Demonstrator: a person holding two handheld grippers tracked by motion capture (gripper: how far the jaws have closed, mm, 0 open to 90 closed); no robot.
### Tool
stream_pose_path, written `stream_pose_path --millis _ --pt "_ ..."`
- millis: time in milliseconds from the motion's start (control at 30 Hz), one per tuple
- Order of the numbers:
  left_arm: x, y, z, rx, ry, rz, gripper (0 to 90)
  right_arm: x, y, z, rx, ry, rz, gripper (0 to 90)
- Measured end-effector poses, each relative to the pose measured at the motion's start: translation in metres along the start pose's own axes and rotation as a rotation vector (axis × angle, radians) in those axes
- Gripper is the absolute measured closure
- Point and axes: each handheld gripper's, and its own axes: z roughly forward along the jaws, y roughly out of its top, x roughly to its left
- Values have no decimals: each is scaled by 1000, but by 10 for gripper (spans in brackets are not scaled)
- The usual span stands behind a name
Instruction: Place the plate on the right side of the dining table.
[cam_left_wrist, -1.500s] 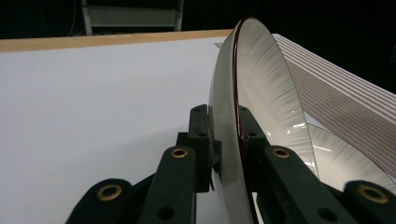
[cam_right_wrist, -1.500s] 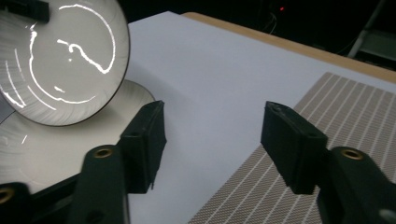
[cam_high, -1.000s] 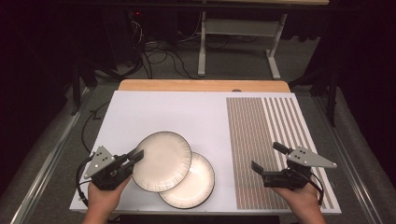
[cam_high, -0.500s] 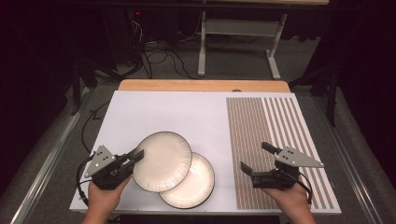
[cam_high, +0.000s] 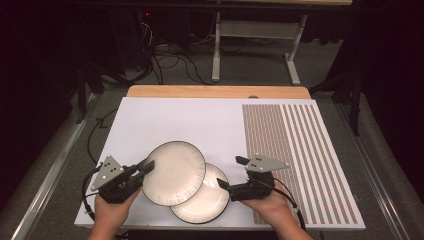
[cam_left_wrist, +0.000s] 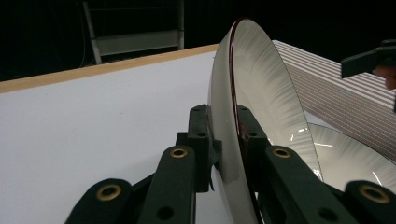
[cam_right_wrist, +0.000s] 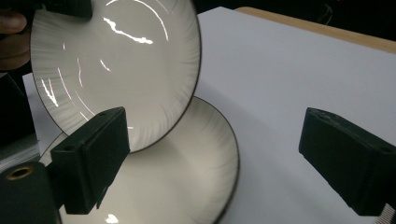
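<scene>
The left tool (cam_high: 146, 167) was clamped on the near-left rim of the upper plate (cam_high: 175, 172), one jaw on each face of the rim, as the left gripper view showed plainly (cam_left_wrist: 229, 140). That plate was held tilted above the table (cam_high: 200, 120), overlapping the lower plate (cam_high: 210, 202), which lay flat on the white surface near the front edge. The right tool (cam_high: 231, 172) had its jaws apart with nothing between them; they had just been closing a little as it came up to the right edge of the lower plate, which sat ahead of the jaws in the right gripper view (cam_right_wrist: 187, 186).

The main risk, as I judged it, was the thin grip on the upper plate: the tool pinched only a small stretch of a smooth glazed rim, so the weight of the plate hanging out beyond the jaws could have made it swing or slide free and drop onto the one beneath, chipping either. A second risk was the right tool nudging the lower plate instead of straddling its rim, pushing it toward the front edge of the table or against the lifted plate. If the jaws had shut too early, they would have closed on air.

Counted: two plates, both pale with a dark rim line; two tools, one in each hand; one table with a striped patch (cam_high: 300, 150) on its right side.
</scene>
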Motion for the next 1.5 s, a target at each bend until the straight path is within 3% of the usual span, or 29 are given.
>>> stream_pose_path --millis 67,100,167,267,433,567,800,1067,1267,1500 --pt "0 0 0 2 0 2 799 3 2 13 16 22 2 151" --pt "0 0 0 2 0 2 799 3 2 13 16 22 2 151" --pt "0 0 0 -1 1 -1 800 8 5 32 45 47 13 170" --pt "0 0 0 0 0 -1 799 11 8 47 72 64 34 189" --pt "0 0 0 3 -3 9 799 14 12 62 89 94 58 253" --pt "-1 1 0 1 -4 17 799 14 15 74 122 102 75 356" --pt "-3 1 1 -10 -8 39 800 19 15 79 167 105 94 482" --pt "-5 1 0 -12 -3 52 800 17 14 81 175 95 105 606" --pt "-5 1 1 -12 -9 42 801 16 13 84 196 90 96 665" --pt "-4 3 1 17 -15 9 803 11 11 81 190 116 145 724"
